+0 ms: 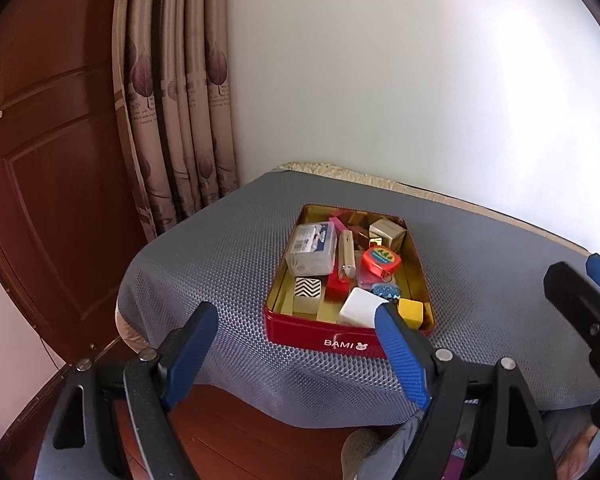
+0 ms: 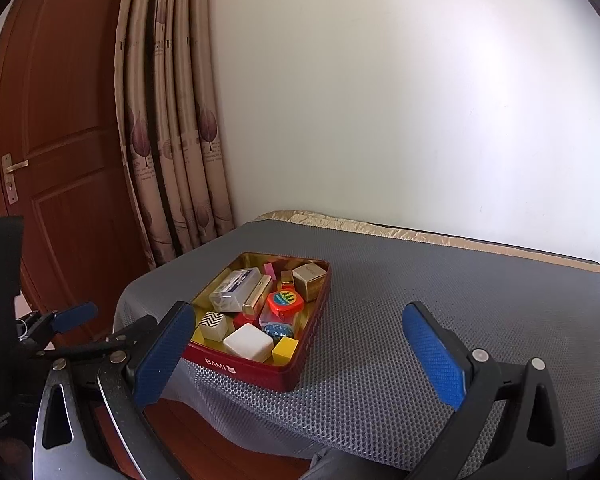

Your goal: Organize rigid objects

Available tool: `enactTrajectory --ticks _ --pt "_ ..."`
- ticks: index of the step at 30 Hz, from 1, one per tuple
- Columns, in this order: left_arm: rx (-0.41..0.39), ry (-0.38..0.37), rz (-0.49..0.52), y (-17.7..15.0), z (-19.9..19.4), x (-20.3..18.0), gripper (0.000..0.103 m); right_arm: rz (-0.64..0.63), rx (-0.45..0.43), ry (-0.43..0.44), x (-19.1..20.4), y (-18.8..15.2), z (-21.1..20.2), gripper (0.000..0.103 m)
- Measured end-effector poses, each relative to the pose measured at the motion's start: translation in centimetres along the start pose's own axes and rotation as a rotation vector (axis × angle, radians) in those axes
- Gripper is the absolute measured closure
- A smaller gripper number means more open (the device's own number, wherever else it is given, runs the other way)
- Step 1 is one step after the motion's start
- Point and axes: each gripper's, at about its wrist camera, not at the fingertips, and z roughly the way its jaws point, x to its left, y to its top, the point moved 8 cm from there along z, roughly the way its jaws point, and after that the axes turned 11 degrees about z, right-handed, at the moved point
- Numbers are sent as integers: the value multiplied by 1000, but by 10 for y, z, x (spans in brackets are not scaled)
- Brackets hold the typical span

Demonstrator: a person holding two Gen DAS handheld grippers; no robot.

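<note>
Left wrist view: the left gripper (image 1: 296,316) fills the bottom of the frame, its jaws spread wide and holding nothing, one blue pad at lower left, the other overlapping the near right corner of the tin (image 1: 312,336). The red tin, lettered BAMI on its near wall, sits in the middle of the frame on a grey mesh mat (image 1: 204,248) that covers the table. Inside it lie a clear plastic box (image 1: 313,249) at upper left, a zigzag block (image 1: 308,294) below it, a white cube (image 1: 360,307) at the near edge, a yellow cube (image 1: 411,312) just beside that, an orange tape measure (image 1: 380,262) in the centre, and a beige carton (image 1: 387,232) at the far right corner. At the right edge of the frame part of the right gripper (image 1: 588,292) shows.

Right wrist view: the right gripper (image 2: 300,320) also has its jaws wide apart and empty, low in the frame, the left pad in front of the tin's (image 2: 300,368) near left corner. The tin sits left of centre, all the small things inside it. A brown door (image 2: 60,140) and a leaf-print curtain (image 2: 168,120) stand at upper left, a white wall (image 2: 400,100) behind.
</note>
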Motion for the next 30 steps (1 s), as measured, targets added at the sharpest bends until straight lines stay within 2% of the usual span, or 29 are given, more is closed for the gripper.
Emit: enactTrajectory --ticks 11,30 --pt "83 0 7 -13 20 0 20 6 18 1 0 -4 3 0" --pt "107 -17 13 -16 25 -8 20 18 36 3 0 -7 4 0"
